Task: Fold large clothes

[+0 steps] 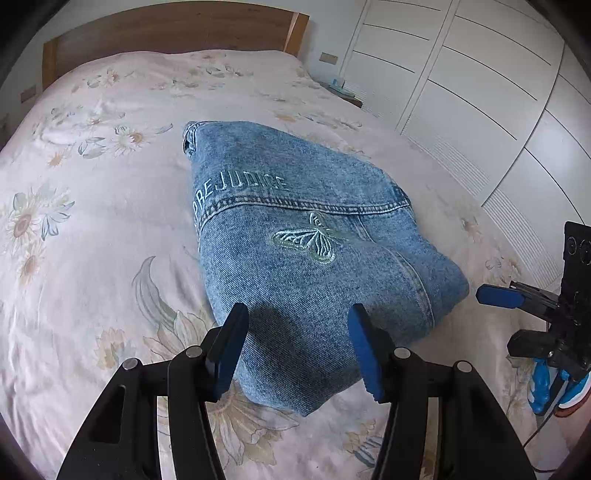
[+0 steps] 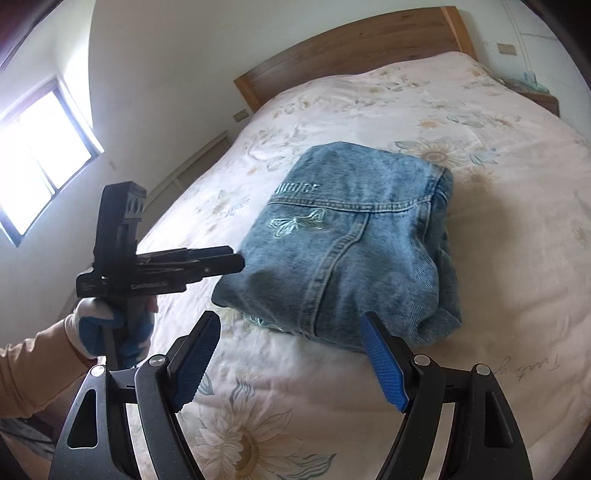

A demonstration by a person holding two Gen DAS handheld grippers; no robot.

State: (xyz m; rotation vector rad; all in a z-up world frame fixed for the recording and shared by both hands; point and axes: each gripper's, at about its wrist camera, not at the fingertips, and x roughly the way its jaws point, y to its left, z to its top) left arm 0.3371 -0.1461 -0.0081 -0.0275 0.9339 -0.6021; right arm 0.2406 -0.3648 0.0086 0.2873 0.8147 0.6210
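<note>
A folded blue denim jacket (image 1: 295,229) with a stitched butterfly and lettering lies in the middle of the bed, also in the right wrist view as the jacket (image 2: 351,236). My left gripper (image 1: 298,314) hovers open over the jacket's near edge with nothing pinched between its blue pads. From the right wrist view, the left gripper (image 2: 238,260) points at the jacket's left side. My right gripper (image 2: 291,321) stands open just in front of the jacket's near fold, not touching it. In the left wrist view the right gripper (image 1: 493,295) sits beside the jacket's right corner.
The bed (image 1: 92,221) has a pale floral cover and a wooden headboard (image 1: 166,33). White wardrobe doors (image 1: 480,92) run along the right, with a nightstand (image 1: 343,92) at the far corner. A window (image 2: 37,147) is on the left wall. A gloved hand (image 2: 96,325) grips the left tool.
</note>
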